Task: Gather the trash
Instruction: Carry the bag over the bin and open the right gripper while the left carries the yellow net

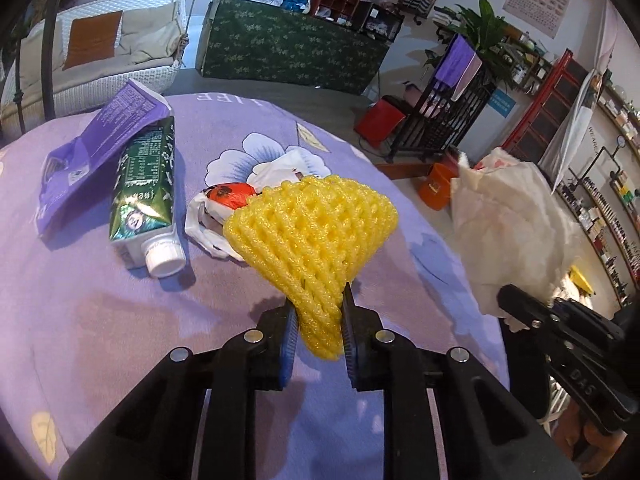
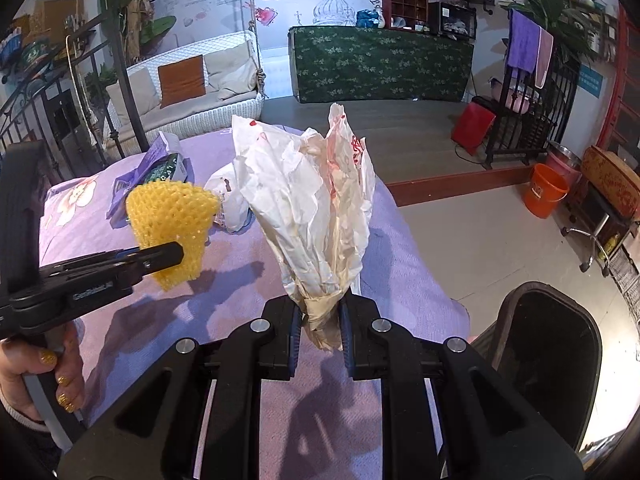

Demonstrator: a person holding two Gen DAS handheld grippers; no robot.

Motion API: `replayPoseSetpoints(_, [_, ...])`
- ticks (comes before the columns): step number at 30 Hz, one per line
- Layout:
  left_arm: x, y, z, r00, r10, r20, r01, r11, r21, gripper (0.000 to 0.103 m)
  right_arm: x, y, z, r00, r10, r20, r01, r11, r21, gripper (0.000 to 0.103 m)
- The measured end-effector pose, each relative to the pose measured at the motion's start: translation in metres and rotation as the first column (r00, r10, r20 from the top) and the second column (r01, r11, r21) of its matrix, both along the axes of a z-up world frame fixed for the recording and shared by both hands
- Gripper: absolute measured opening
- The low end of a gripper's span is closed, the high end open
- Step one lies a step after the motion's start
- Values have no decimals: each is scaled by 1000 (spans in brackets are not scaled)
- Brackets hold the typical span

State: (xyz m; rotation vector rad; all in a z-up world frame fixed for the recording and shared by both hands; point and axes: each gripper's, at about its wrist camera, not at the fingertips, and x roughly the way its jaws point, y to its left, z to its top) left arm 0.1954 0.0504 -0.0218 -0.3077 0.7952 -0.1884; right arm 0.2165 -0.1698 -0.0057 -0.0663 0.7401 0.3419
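Two tools clenched: left tool [image 1: 318,320] pinching yellow foam net [image 1: 312,232], flaring upward; right tool [image 2: 320,320] gripping crumpled bag [image 2: 312,200], upright

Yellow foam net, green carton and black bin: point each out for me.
yellow foam net [image 1: 312,236]: left wrist view, middle of the mesh.
green carton [image 1: 146,184]: left wrist view, printed side face.
black bin [image 2: 592,344]: right wrist view, right rim.

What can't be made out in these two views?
- Bin, right wrist view: inside is dark; the gripper body hides its near side.
- Red item, left wrist view: the yellow foam net and a white wrapper cover most of it.
- Carton print: too small to read.
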Motion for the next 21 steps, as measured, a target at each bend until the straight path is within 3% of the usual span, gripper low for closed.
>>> replayPoseSetpoints(9, [-43, -12, 19, 998, -8, 68, 8, 1000, 6, 19, -19, -11, 7, 1000, -4, 8, 4, 999, 32, 17])
replayPoseSetpoints(14, [-57, -15, 20, 998, -22, 64, 24, 999, -28, 19, -34, -22, 9, 1000, -16, 11, 15, 999, 49, 17])
replayPoseSetpoints(21, [-77, -29, 26, 993, -55, 101, 55, 998, -2, 19, -54, -42, 8, 999, -36, 4, 36, 996, 84, 17])
